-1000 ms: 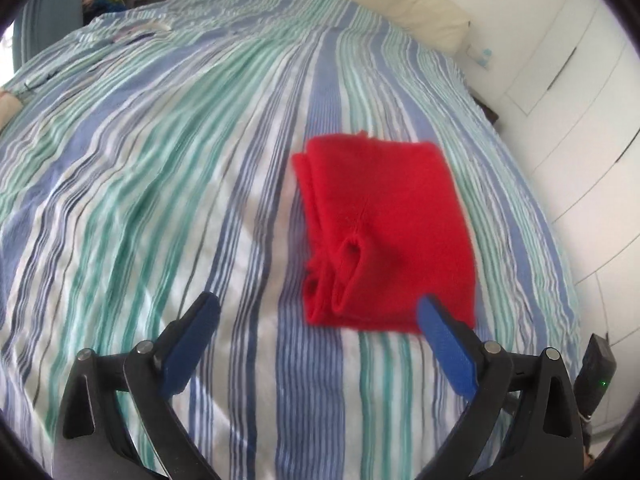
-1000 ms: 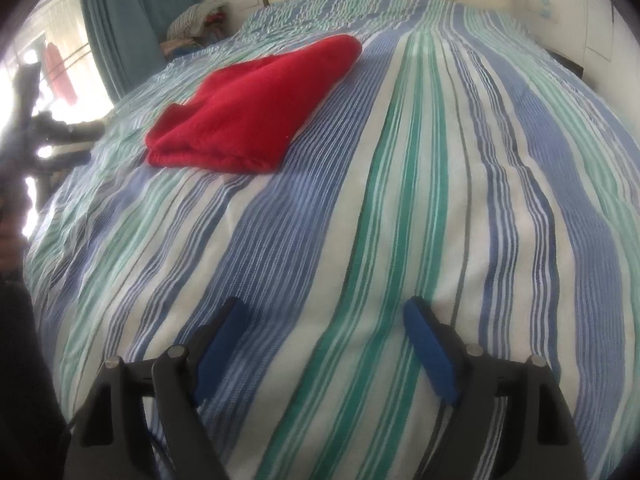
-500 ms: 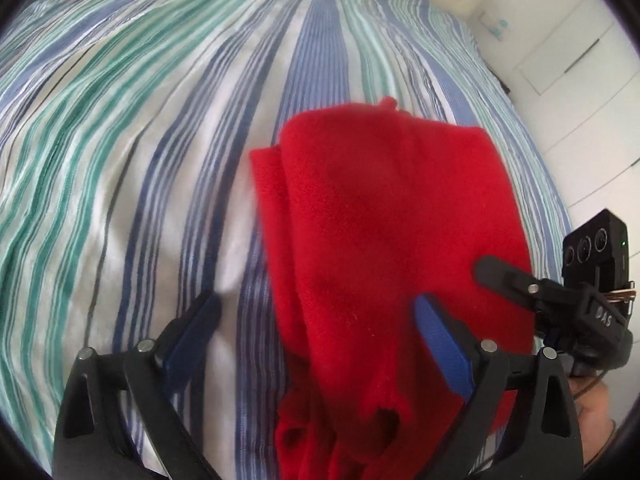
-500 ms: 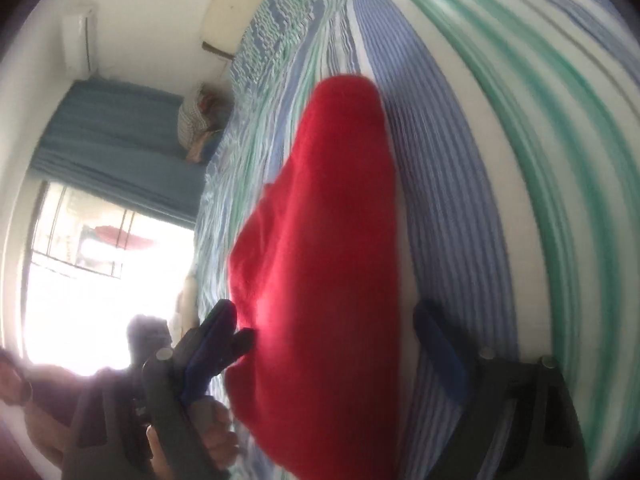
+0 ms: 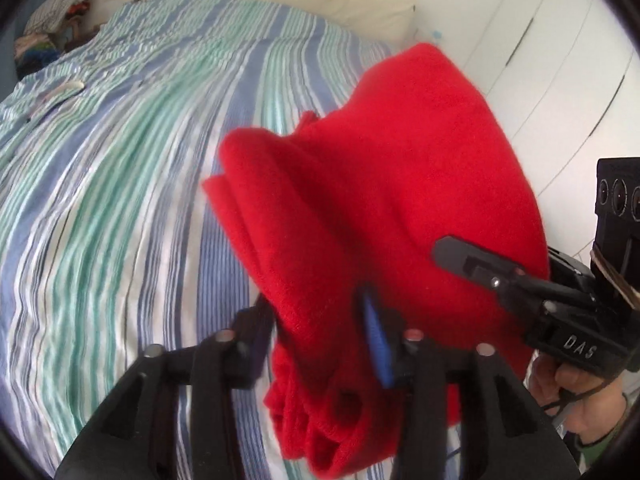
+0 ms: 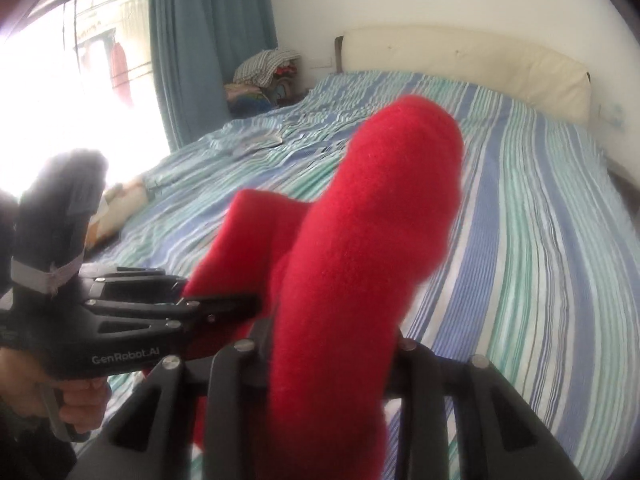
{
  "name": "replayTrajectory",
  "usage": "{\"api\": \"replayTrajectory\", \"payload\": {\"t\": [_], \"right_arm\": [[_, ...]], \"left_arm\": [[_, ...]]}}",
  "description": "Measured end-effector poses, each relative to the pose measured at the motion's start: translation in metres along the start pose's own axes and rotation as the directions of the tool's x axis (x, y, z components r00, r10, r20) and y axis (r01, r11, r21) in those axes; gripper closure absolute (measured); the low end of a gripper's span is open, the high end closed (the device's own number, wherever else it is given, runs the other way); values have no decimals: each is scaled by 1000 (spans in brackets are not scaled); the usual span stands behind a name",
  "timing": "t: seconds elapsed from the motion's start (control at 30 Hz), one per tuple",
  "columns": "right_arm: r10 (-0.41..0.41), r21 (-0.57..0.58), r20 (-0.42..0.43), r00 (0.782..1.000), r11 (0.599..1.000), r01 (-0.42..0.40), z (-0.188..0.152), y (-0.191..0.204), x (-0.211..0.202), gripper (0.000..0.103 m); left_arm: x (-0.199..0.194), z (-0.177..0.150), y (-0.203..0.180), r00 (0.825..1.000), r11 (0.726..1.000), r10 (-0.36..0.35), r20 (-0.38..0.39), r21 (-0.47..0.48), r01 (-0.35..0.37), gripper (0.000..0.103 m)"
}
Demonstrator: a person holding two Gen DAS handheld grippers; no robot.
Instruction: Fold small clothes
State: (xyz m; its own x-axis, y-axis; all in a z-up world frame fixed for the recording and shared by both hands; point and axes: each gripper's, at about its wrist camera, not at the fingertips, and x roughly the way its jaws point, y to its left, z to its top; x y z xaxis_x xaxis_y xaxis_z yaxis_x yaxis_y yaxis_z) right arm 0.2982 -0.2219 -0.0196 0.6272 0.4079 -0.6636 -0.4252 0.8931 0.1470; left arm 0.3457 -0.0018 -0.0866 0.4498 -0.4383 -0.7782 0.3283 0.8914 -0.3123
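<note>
While both tongs close on it, the folded red fleece garment (image 5: pixel 384 208) hangs lifted clear of the blue, green and white striped bed cover (image 5: pixel 120 184).

Seen from the left wrist, the left tongs (image 5: pixel 320 332) have their blue pads on either side of the bundle's near edge, jaws narrowing and cloth between them; the right tongs (image 5: pixel 472 264) reach in from the side, one black finger laid over the fleece. In the right wrist view the right tongs (image 6: pixel 332 344) straddle a thick red roll, pressing it at both sides and tightening, while the left tongs (image 6: pixel 224 304) bite the flatter layer next to it. The folding looks finished, so this is probably the carry-off step. The next move calls for keeping both grips firm and level so the layers do not slip open, then setting the bundle down flat.
</note>
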Motion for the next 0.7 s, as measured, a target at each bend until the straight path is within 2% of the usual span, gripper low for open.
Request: {"api": "replayTrajectory", "payload": {"t": [0.03, 0.07, 0.1, 0.13, 0.2, 0.3, 0.4, 0.47, 0.57, 0.6, 0.7], "right_arm": [[16, 72, -15, 1000, 997, -15, 0, -17, 0, 59], [31, 149, -43, 999, 988, -25, -7, -37, 3, 53], [37, 220, -94, 995, 975, -16, -21, -57, 9, 32], [10, 271, -148, 989, 962, 31, -40, -74, 13, 22], [-61, 310, -235, 970, 941, 134, -89, -102, 10, 22], [-126, 324, -285, 950, 920, 219, -162, -128, -26, 22], [-182, 342, -282, 942, 898, 276, -207, -134, -78, 20], [-217, 331, -266, 939, 895, 300, -218, -123, -108, 15], [-266, 267, -229, 936, 908, 324, -207, -95, -144, 13], [-275, 253, -210, 938, 911, 324, -201, -85, -156, 13], [-271, 243, -150, 951, 922, 301, -187, -56, -191, 6]], "left_arm": [[12, -9, 5, 999, 999, 35, -27, -12, -35, 23], [20, -22, 13, 996, 996, 84, -41, -22, -85, 24], [27, -40, 20, 988, 990, 139, -61, -23, -141, 24], [30, -61, 26, 980, 982, 184, -81, -17, -186, 24], [22, -106, 31, 968, 972, 235, -83, 20, -234, 24], [-10, -159, 19, 948, 945, 315, -36, 101, -310, 23], [-53, -181, -8, 916, 905, 393, 82, 143, -401, 3], [-82, -181, -28, 892, 888, 422, 163, 123, -443, 2], [-121, -173, -53, 888, 900, 411, 205, 63, -431, 2], [-133, -171, -61, 881, 896, 423, 212, 50, -442, 1], [-159, -172, -82, 841, 861, 485, 241, 35, -507, 1]]}}
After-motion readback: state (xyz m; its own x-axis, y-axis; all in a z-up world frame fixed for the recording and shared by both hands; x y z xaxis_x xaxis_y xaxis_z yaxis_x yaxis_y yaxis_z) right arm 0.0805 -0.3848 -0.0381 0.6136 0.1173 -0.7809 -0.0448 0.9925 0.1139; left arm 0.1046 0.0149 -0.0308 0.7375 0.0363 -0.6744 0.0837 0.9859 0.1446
